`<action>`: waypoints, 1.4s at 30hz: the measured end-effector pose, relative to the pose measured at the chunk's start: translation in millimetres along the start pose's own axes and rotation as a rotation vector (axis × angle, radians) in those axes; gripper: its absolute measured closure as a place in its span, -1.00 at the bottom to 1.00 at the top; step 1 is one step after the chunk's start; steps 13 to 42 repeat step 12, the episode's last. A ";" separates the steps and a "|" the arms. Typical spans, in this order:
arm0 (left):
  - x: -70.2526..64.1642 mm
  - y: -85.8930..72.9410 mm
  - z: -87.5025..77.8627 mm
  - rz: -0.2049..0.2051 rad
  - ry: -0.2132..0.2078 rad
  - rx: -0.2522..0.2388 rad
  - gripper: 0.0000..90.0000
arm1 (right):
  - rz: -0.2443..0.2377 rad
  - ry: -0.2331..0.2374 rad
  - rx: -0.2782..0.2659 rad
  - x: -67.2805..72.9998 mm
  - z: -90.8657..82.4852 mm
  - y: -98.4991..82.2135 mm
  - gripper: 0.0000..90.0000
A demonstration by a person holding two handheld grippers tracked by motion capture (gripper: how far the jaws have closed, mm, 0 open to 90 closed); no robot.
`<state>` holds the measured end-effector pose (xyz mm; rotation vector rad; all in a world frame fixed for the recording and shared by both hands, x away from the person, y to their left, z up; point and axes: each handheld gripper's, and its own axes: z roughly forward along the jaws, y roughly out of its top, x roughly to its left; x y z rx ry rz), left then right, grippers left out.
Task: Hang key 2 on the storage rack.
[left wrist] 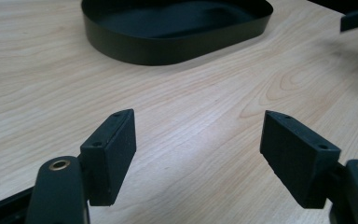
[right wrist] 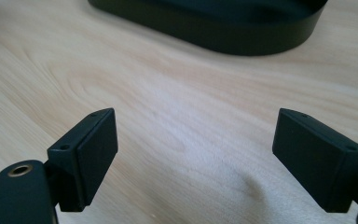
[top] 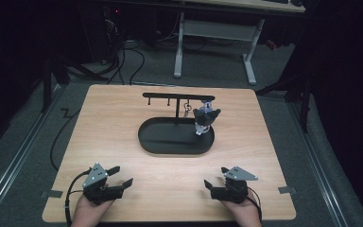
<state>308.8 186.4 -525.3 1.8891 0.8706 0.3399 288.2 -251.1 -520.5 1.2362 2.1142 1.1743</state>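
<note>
My left claw [top: 123, 177] sits low over the table [top: 108, 123], on the near side of the tray [top: 151, 142] and off to its left. Its jaws stand wide apart with nothing between them, just bare wood. My right claw [top: 215, 178] is on the near side of the tray too, off to its right. Its jaws are also spread wide and hold nothing.

The tray is black and oval, and it lies in the middle of the table, well apart from both claws. A thin black post rises from the tray and carries a bar [top: 177, 96] across its top, like a letter T. Small pegs hang down from the bar. A key ring [top: 187, 110] dangles from one peg, over the far right part of the tray. Just beside it, to the right, a dark toy [top: 206, 117] hangs from the right end of the bar (it is too small and dim for me to say what kind). Its low end reaches down close to the tray's right side.

In the left gripper view the tray's wall [left wrist: 168, 46] shows past my open jaws. In the right gripper view the tray's wall [right wrist: 242, 39] shows ahead as well.
</note>
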 end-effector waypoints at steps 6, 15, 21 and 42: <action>-15.9 3.7 8.7 0.057 0.000 0.022 -0.40 | -0.047 -0.004 -0.003 -4.7 0.5 -5.4 -0.68; -19.2 3.1 14.0 0.067 -0.002 0.034 -0.41 | -0.030 0.006 -0.017 -7.1 0.8 -4.9 -0.68; -19.2 3.1 14.0 0.067 -0.002 0.034 -0.41 | -0.030 0.006 -0.017 -7.1 0.8 -4.9 -0.68; -19.2 3.1 14.0 0.067 -0.002 0.034 -0.41 | -0.030 0.006 -0.017 -7.1 0.8 -4.9 -0.68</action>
